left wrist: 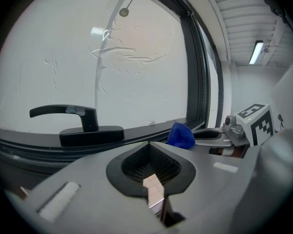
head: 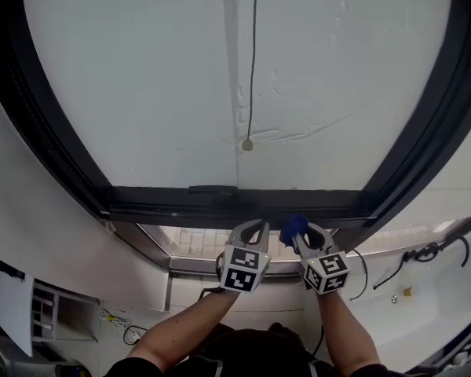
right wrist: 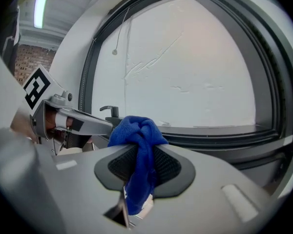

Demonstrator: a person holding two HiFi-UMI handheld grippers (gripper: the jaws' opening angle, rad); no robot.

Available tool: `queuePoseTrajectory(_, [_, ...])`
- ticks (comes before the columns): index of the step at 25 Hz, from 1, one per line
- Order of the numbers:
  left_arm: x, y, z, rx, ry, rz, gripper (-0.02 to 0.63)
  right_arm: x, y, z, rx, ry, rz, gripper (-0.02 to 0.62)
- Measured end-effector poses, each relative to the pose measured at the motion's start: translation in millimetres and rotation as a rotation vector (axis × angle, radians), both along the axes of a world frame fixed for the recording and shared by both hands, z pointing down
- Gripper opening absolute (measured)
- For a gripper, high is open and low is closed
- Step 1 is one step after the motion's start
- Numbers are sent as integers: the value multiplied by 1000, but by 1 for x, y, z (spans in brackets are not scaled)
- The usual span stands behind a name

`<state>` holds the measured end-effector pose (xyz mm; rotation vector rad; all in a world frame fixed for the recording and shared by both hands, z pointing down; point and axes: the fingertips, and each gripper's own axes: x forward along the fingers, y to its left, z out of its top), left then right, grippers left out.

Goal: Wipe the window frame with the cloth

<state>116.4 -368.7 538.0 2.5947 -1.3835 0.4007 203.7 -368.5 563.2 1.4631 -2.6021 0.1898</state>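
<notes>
Left gripper [head: 257, 226], right gripper [head: 300, 236], seemingly closed

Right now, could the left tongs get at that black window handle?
Probably yes. The left tongs are empty and shut, near the bottom frame, and the window handle lies just ahead with nothing between. The right tongs with the blue cloth are off to the other side.

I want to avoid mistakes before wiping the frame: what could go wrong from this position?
1. The cloth is a bunched wad in the right tongs; pressed on the frame, it might pull loose.
2. The handle sits on the bottom rail; the cloth could snag on it.
3. The left tongs, shut and empty, are close beside; they may collide.
</notes>
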Motion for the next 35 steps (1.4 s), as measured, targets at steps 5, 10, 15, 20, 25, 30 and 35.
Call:
queuePoseTrajectory(5, [9, -1, 3, -1, -13, -59, -6, 10, -1, 0, 2, -8, -53, 95])
queuePoseTrajectory(10, [23, -2, 3, 10, -16, -98, -6, 32, -1, 0, -9, -23, -68, 95])
queuePoseTrajectory(15, [49, 1, 4, 14, -20, -94, -6, 64, -1, 0, -2, -27, -68, 94])
queuePoseTrajectory(20, [72, 0, 3, 20, -32, -79, -6, 99, -2, 0, 6, -30, -40, 94])
queuePoseTrajectory(25, [94, -1, 3, 20, -29, -68, -6, 144, -2, 1, 7, -32, 18, 95])
queuePoseTrajectory(30, [118, 2, 6, 19, -26, -45, -6, 182, -3, 2, -5, -86, 87, 95])
queuePoseTrajectory(35, [134, 7, 7, 21, -31, -32, -6, 215, -2, 5, -6, -86, 144, 97])
